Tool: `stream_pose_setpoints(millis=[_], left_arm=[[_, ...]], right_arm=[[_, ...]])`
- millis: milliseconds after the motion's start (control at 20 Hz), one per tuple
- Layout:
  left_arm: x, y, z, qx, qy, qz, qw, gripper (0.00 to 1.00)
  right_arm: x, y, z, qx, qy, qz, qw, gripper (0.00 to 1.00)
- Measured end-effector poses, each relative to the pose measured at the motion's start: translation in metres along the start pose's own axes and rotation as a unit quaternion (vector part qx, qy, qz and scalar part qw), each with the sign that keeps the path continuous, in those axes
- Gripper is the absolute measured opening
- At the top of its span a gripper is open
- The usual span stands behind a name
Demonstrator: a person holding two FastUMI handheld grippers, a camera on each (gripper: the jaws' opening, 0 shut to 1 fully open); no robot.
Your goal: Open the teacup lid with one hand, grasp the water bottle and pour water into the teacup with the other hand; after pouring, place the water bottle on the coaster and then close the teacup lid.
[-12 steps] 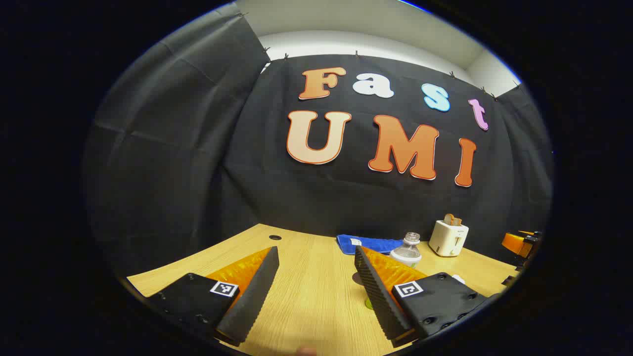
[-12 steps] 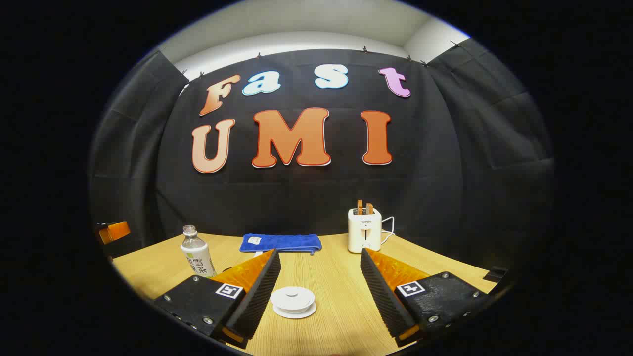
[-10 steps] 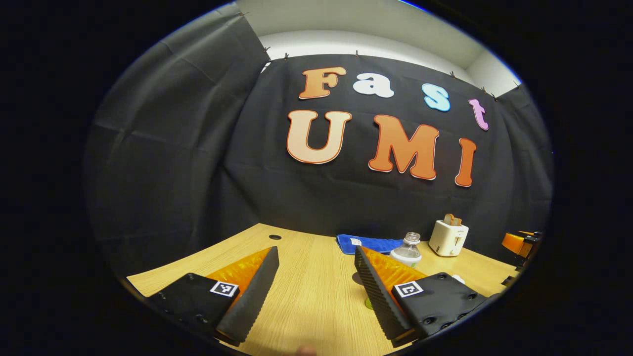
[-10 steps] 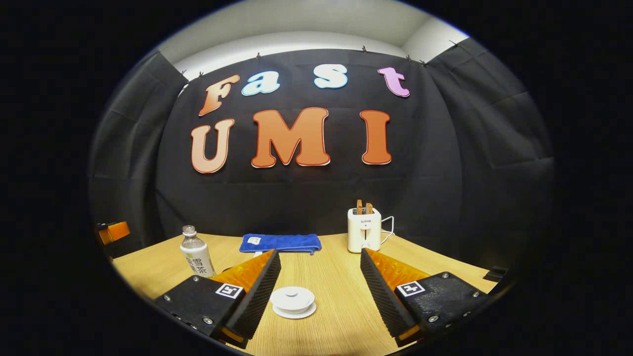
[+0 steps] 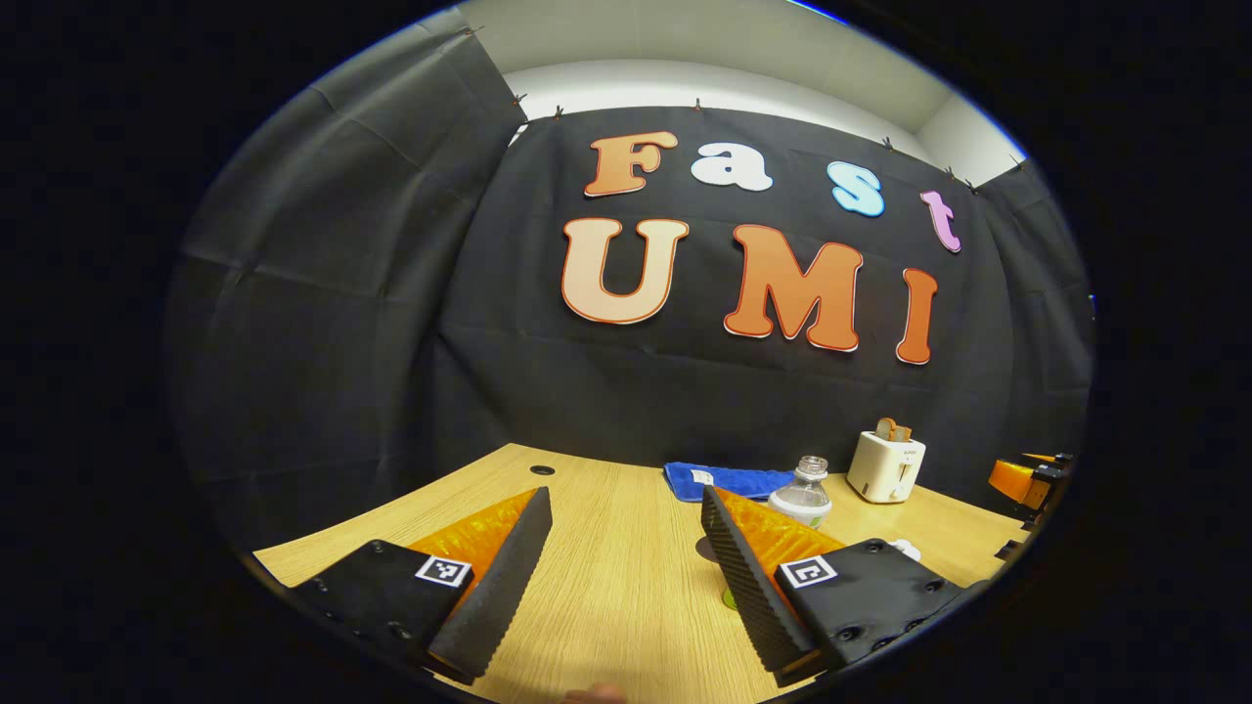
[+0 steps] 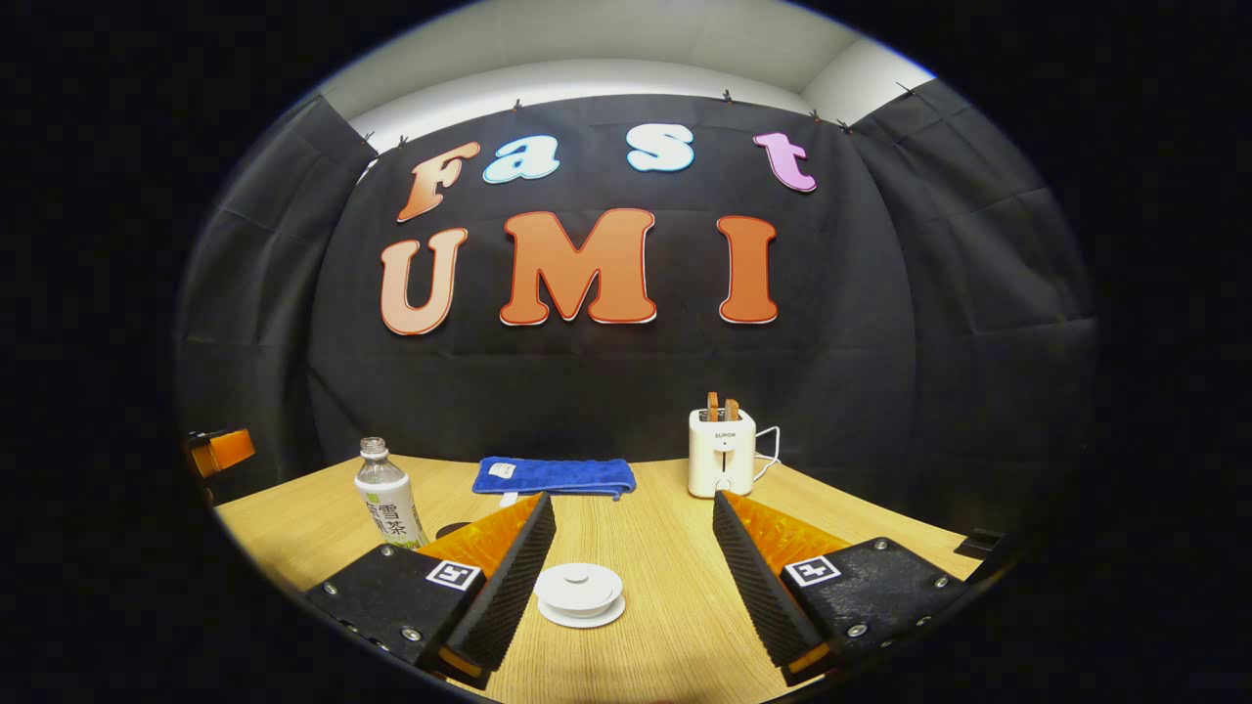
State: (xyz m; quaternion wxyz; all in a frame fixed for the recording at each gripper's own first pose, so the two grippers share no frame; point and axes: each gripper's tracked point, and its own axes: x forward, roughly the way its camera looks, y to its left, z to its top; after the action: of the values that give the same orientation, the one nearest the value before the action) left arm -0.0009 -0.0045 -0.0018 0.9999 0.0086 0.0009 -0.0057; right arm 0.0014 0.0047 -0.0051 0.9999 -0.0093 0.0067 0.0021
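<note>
Teacup (image 6: 579, 595): white, lid on, on its saucer on the wooden table (image 6: 665, 626), between my right gripper's (image 6: 634, 567) spread fingers, touching neither.
Water bottle (image 6: 383, 505): upright, cap off, left of the teacup in the right gripper view; partly hidden behind a finger in the left gripper view.
Left gripper (image 5: 626, 557): fingers apart over bare table, holding nothing.
Back of table: blue cloth (image 6: 554, 476) and white toaster (image 6: 722, 453).
</note>
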Motion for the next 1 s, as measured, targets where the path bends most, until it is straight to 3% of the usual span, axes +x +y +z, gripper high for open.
stream_pose_setpoints(millis=[550,1000], left_arm=[[0.003,-0.008,-0.010,0.020,0.009,-0.009,1.000,0.99],[0.005,-0.010,-0.020,0.035,0.018,-0.007,0.999,0.99]], right_arm=[[0.006,0.000,-0.008,-0.005,0.007,-0.001,1.000,0.97],[0.038,0.015,-0.057,-0.028,0.069,-0.003,0.997,0.98]])
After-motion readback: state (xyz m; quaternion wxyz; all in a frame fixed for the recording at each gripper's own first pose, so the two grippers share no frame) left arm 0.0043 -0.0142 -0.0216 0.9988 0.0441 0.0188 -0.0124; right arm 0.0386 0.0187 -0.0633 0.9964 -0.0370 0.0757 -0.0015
